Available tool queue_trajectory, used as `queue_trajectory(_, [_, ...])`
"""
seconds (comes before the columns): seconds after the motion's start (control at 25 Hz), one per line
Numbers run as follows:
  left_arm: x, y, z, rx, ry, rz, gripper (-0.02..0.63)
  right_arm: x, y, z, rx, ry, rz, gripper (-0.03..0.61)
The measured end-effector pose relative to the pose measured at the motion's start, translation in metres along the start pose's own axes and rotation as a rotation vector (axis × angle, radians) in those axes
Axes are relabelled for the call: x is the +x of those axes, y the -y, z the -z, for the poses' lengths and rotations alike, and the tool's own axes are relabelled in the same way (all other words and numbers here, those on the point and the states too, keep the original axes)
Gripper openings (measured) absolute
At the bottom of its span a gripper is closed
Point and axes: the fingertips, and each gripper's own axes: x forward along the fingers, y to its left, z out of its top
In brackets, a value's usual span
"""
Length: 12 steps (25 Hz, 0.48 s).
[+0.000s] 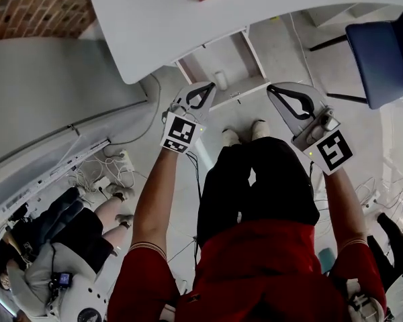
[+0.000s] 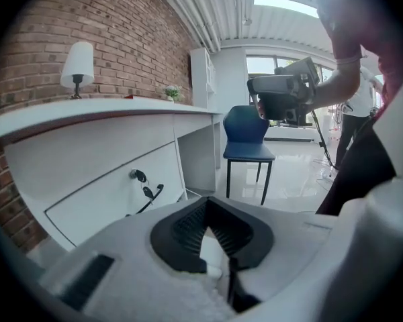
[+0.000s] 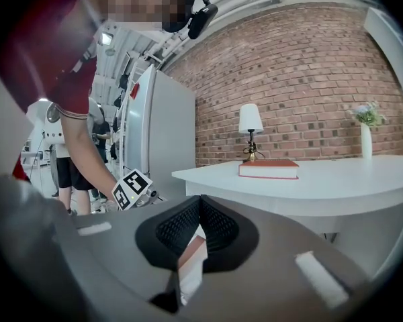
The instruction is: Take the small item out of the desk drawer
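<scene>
Under the white desk (image 1: pixel 161 32) the drawer (image 1: pixel 252 84) stands pulled out, with a small white item (image 1: pixel 220 80) upright inside it. My left gripper (image 1: pixel 208 89) hangs just left of the drawer's front corner, its jaws shut and empty. The right gripper (image 1: pixel 274 92) is held off the drawer's right side, also shut on nothing. In the left gripper view the shut left gripper (image 2: pixel 208 210) points at the drawer front (image 2: pixel 107 200), where keys (image 2: pixel 142 180) hang. In the right gripper view the right gripper (image 3: pixel 200 213) faces the desk top (image 3: pixel 336 186).
A red book (image 3: pixel 269 168), a lamp (image 3: pixel 250 129) and a vase (image 3: pixel 366 129) stand on the desk. A blue chair (image 1: pixel 383 52) is at the right. Cables and a power strip (image 1: pixel 114 166) lie on the floor left; a person (image 1: pixel 60 240) sits there.
</scene>
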Motion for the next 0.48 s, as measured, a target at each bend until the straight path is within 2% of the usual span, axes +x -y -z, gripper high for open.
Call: queue_trajectory(0.48, [0.076, -0.014, 0.086, 0.029, -0.163, 0.083, 0.036, 0.027, 0.025, 0.073, -0.012, -0.009, -0.01, 0.011])
